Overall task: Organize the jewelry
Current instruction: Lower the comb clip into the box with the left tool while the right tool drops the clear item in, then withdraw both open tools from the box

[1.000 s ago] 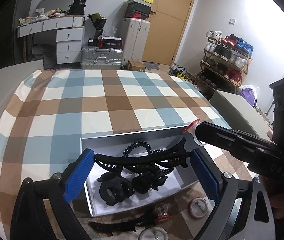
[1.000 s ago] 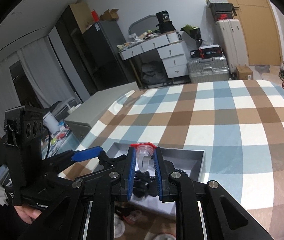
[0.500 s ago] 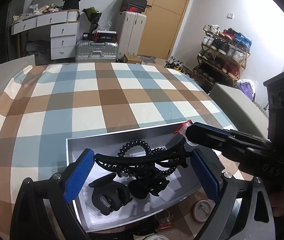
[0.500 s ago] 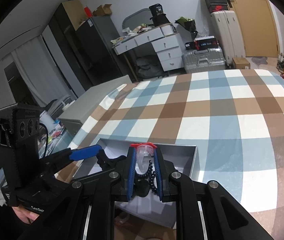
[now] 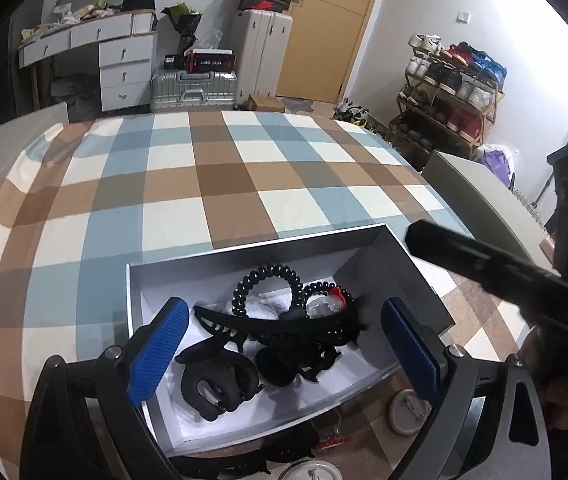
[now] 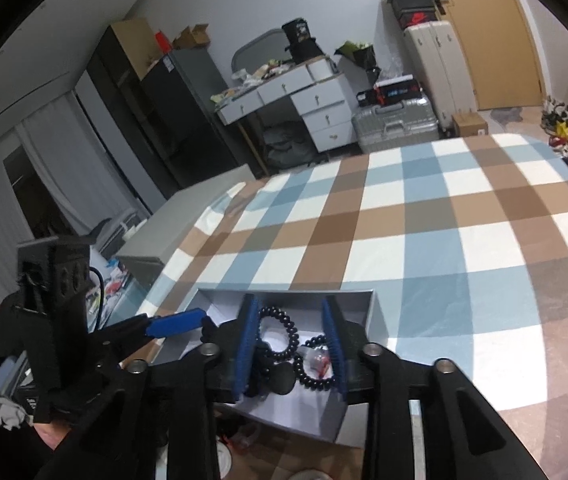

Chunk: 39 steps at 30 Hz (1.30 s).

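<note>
Now both tools over grey box (image 5: 212,264) on checked worktop (image 5: 220,176). Right tool (image 6: 291,346) parted wide, nothing between pads, hanging just above box interior; small clear clip with red end (image 5: 325,300) lying inside box at about 1 o'clock of contents, resting by coiled black hair ties (image 5: 268,284). Left tool (image 5: 280,348) also spread wide, empty, framing long black claw clip (image 5: 280,326) and rounder black claw clip (image 5: 212,380) already in box. Outside box at 6 o'clock, near edge: two round white badges (image 5: 407,408), another small red-and-clear piece, dark clip partly hidden under box edge.

Judged step: drop just finished, next pick among leftovers at 6 o'clock. To do well: lift right tool straight up before swinging away, avoid snagging coil ties on pads. Approach badges flat and low, pinch across rim since thin and likely to slide on cloth. Keep left tool clear of box wall to avoid shoving it.
</note>
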Each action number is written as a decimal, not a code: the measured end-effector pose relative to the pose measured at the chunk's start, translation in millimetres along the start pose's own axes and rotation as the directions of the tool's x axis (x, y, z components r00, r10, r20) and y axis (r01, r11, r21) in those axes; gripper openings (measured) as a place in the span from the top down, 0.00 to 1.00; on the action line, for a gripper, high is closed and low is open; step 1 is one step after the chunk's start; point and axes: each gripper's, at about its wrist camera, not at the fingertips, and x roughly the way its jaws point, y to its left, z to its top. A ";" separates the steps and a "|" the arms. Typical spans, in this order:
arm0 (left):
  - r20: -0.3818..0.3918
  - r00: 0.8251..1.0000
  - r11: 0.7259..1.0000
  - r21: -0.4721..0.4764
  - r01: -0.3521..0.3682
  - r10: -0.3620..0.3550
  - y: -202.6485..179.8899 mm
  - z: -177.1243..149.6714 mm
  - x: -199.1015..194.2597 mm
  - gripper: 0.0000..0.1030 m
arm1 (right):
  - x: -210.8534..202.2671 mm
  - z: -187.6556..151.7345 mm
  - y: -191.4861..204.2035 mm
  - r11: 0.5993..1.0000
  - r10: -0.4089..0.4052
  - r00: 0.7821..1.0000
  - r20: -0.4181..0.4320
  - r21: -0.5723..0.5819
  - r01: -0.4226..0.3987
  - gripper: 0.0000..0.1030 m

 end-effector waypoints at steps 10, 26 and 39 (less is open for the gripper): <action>0.055 0.998 0.999 0.027 -0.039 0.038 -5.7 -0.3 -20.0 0.08 | -26.0 -5.3 0.4 0.999 -0.028 0.999 0.045 0.024 0.027 0.55; 0.154 0.978 0.990 0.011 -0.141 0.138 -4.5 -16.9 -53.8 0.08 | -62.3 -27.4 17.1 0.998 -0.059 0.993 0.099 -0.002 0.059 0.32; 0.184 0.969 0.986 -0.018 -0.166 0.167 -5.7 -41.1 -69.3 0.08 | -78.2 -50.4 25.9 0.996 -0.085 0.992 0.097 -0.021 0.087 0.17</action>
